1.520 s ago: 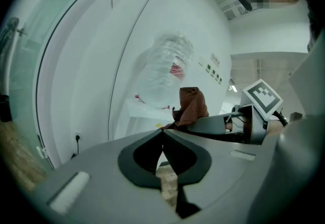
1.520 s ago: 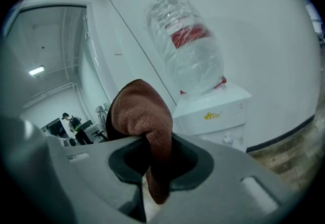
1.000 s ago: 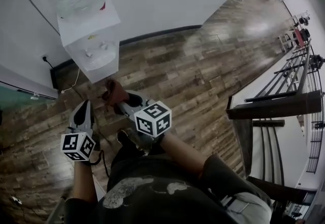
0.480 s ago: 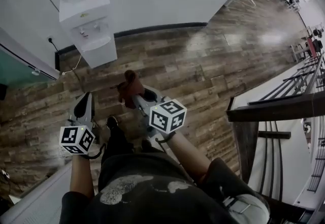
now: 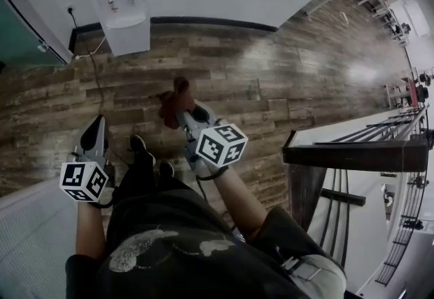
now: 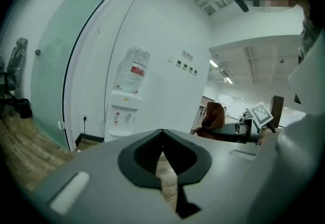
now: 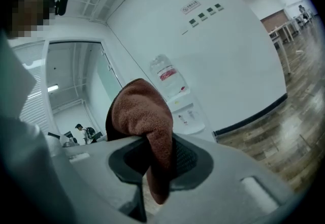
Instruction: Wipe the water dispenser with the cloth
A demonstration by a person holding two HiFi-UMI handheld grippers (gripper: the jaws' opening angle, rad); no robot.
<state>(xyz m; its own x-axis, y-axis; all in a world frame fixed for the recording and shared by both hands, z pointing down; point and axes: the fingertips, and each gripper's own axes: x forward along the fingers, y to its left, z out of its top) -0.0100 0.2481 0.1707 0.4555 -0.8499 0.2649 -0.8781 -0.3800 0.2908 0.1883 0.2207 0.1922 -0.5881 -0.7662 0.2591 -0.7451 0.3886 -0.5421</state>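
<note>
The white water dispenser [image 5: 123, 3] stands against the wall at the top left of the head view, well ahead of both grippers. My right gripper [image 5: 183, 114] is shut on a brown cloth [image 5: 173, 97], which bunches above its jaws. In the right gripper view the cloth [image 7: 144, 116] hangs down between the jaws, with the dispenser [image 7: 187, 116] and its bottle [image 7: 165, 74] behind it. My left gripper [image 5: 95, 123] is held low on the left, shut and holding nothing. The left gripper view shows the dispenser [image 6: 123, 114] far off and the cloth [image 6: 213, 116] at the right.
A cord [image 5: 95, 67] runs from a wall socket [image 5: 70, 10] across the wooden floor beside the dispenser. A glass partition [image 5: 20, 26] stands at the left. A dark railing [image 5: 352, 155] stands at the right. The person's shoes [image 5: 140, 150] are between the grippers.
The dispenser has become smaller and slid toward the top of the head view, so it is farther from the grippers. The right gripper keeps hold of the cloth.
</note>
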